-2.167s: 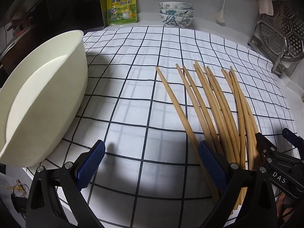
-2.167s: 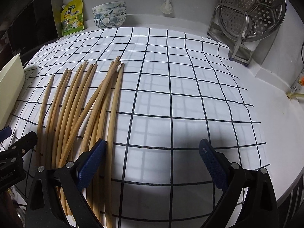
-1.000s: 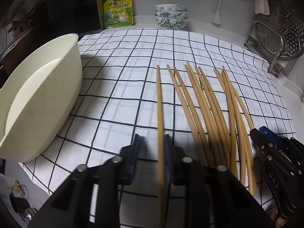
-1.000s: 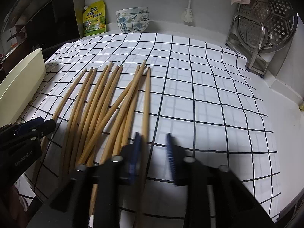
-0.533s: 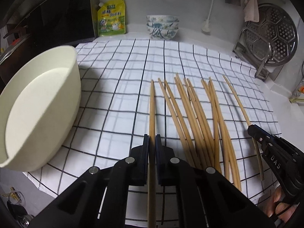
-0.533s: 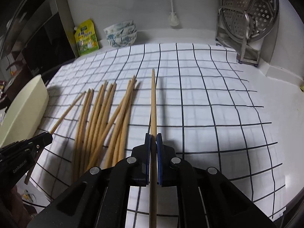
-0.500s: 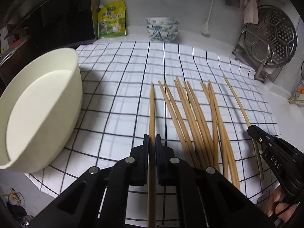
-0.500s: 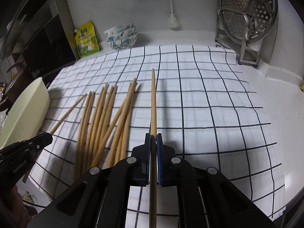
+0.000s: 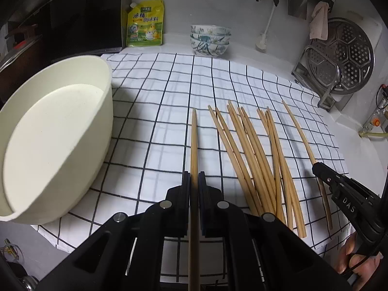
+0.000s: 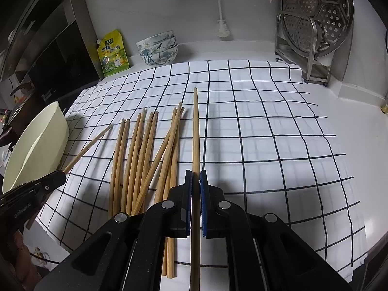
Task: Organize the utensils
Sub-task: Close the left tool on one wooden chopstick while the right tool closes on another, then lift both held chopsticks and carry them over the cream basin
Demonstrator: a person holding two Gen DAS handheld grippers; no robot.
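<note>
Several bamboo chopsticks lie fanned on a black-and-white checked cloth; they also show in the right wrist view. My left gripper is shut on one chopstick, held above the cloth and pointing away. My right gripper is shut on another chopstick, also lifted. Each gripper appears in the other's view: the right one with its chopstick, the left one with its chopstick.
A cream tub stands at the cloth's left edge, also in the right wrist view. At the back are stacked patterned bowls, a yellow-green pouch and a metal rack with a steamer plate.
Both grippers closed on a chopstick each, the outermost of the fan, and lifted them off the cloth. Over the last half second both have risen a little more.
</note>
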